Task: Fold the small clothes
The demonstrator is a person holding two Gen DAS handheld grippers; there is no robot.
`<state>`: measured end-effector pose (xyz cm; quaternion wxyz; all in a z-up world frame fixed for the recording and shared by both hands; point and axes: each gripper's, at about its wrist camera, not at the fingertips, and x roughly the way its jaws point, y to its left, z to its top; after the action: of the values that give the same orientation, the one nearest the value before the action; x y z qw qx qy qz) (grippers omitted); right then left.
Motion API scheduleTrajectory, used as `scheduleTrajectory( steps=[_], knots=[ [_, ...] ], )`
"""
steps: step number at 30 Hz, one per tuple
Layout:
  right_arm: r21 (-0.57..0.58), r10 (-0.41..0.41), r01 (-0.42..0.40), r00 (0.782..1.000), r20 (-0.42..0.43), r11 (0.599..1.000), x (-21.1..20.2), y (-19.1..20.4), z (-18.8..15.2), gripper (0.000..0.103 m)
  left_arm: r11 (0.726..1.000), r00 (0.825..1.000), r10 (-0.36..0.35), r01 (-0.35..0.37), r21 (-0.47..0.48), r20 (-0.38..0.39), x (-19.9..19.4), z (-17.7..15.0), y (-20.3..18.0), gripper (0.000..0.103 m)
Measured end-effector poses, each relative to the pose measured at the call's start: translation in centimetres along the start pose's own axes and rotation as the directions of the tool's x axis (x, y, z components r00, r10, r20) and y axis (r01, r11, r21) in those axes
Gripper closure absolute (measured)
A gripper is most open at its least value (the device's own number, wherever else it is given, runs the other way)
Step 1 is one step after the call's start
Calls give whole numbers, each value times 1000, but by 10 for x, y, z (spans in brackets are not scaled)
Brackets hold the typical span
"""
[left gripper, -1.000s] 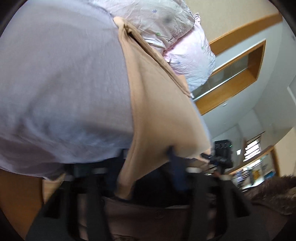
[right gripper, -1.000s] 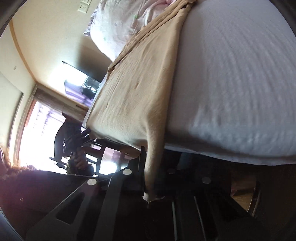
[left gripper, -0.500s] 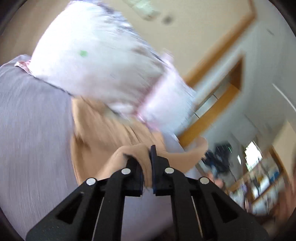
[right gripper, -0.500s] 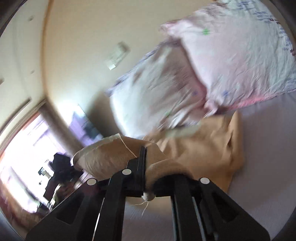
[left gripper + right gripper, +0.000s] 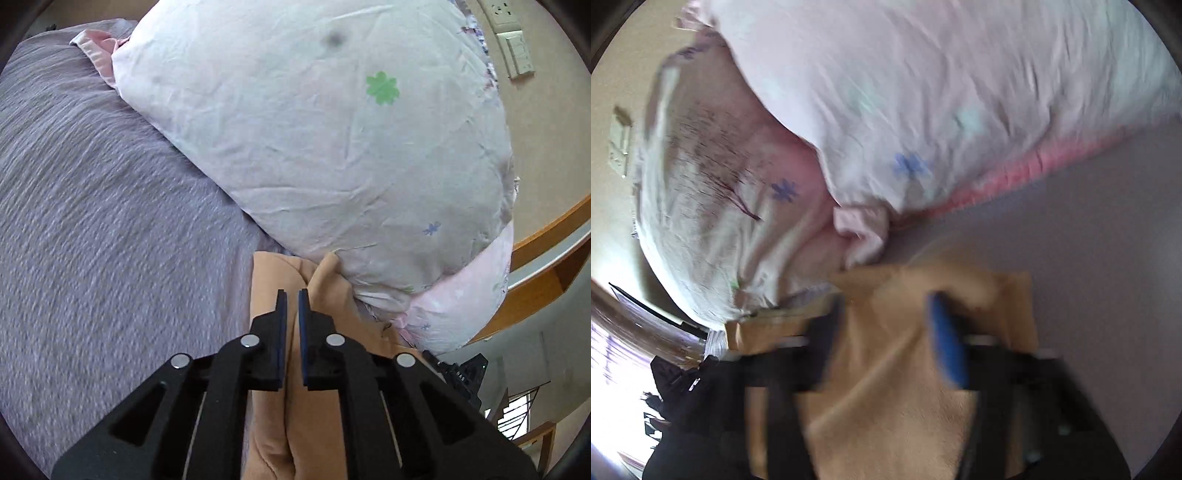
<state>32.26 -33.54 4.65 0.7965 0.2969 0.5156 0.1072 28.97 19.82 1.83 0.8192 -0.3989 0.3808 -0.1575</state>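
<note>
A tan garment (image 5: pixel 273 369) lies folded on the lilac bedsheet (image 5: pixel 110 221), its far end against the pillows. My left gripper (image 5: pixel 291 295) hovers just above it, jaws a narrow gap apart with nothing between them. In the blurred right wrist view the same tan garment (image 5: pixel 886 387) lies under my right gripper (image 5: pixel 890 306), whose jaws stand wide apart, the blue pad (image 5: pixel 945 343) of one finger showing; the cloth lies loose between them.
A large white floral pillow (image 5: pixel 314 129) and a second pink-edged pillow (image 5: pixel 720 184) lie at the head of the bed, touching the garment's far end. A wall with switches (image 5: pixel 513 44) stands behind. A wooden ledge (image 5: pixel 546 266) runs at the right.
Both grippers carried the garment's near edge up and over toward the pillows, folding it, then let go. The left jaws parted slightly; the right jaws opened wide.
</note>
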Motion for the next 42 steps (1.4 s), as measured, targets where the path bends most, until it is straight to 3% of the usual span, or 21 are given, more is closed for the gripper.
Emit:
scheduleTrajectory(
  steps=[1, 2, 4, 7, 13, 15, 16, 18, 20, 23, 27, 29, 32, 36, 38, 40, 41, 42],
  knots=[
    [-25, -1, 3, 997, 76, 1000, -17, 6, -2, 1, 1000, 1000, 1, -1, 25, -14, -5, -5, -3, 70],
    [-44, 18, -12, 991, 136, 999, -31, 11, -4, 1, 998, 1000, 20, -19, 63, -19, -8, -7, -11, 56],
    [-53, 60, -51, 978, 202, 997, -52, 13, -8, 1, 989, 998, 57, -53, 136, -32, -9, -16, -30, 54],
    [-24, 125, -123, 968, 215, 992, -66, 2, -19, 1, 968, 987, 144, -125, 217, -77, 15, -21, -48, 54],
    [126, 239, -266, 951, 195, 956, -58, -39, -35, 1, 927, 957, 280, -248, 281, -77, 55, -13, -56, 77],
    [156, 272, -300, 946, 178, 941, -53, -40, -32, 1, 915, 950, 304, -270, 299, -73, 61, -11, -57, 87],
    [149, 279, -308, 942, 185, 940, -54, -40, -33, 1, 910, 946, 316, -279, 308, -76, 66, -10, -61, 97],
    [109, 301, -324, 936, 180, 940, -58, -35, -34, 1, 893, 928, 369, -337, 300, -56, 70, -4, -63, 98],
    [57, 358, -371, 919, 164, 927, -58, -29, -35, 1, 904, 933, 359, -341, 257, -25, 64, 4, -60, 98],
    [11, 415, -418, 906, 81, 909, -52, -15, -36, 1, 917, 938, 345, -328, 225, -39, 59, 11, -50, 97],
    [25, 287, -287, 958, -3, 958, -32, -13, -39, 1, 954, 969, 243, -233, 188, -34, 34, 6, -44, 88],
    [48, 166, -164, 985, -43, 985, -16, -20, -37, 1, 960, 977, 211, -203, 193, -20, 15, 3, -44, 64],
    [41, 169, -168, 985, -35, 985, -24, -18, -37, 1, 950, 966, 247, -227, 213, -71, 4, -13, -40, 62],
    [21, 246, -248, 967, 65, 969, -62, -7, -42, 1, 928, 941, 309, -266, 261, -141, 6, -41, -37, 58],
    [6, 267, -269, 959, 99, 963, -75, -7, -47, 1, 924, 931, 325, -275, 266, -166, 14, -49, -35, 58],
    [14, 278, -281, 955, 104, 960, -80, -12, -54, 1, 915, 933, 331, -281, 288, -143, 18, -54, -38, 60],
    [25, 281, -285, 954, 105, 958, -80, -17, -56, 1, 918, 931, 331, -279, 282, -154, 21, -55, -37, 69],
    [46, 279, -285, 954, 108, 958, -80, -24, -58, 1, 926, 932, 321, -272, 260, -169, 25, -57, -37, 91]
  ],
)
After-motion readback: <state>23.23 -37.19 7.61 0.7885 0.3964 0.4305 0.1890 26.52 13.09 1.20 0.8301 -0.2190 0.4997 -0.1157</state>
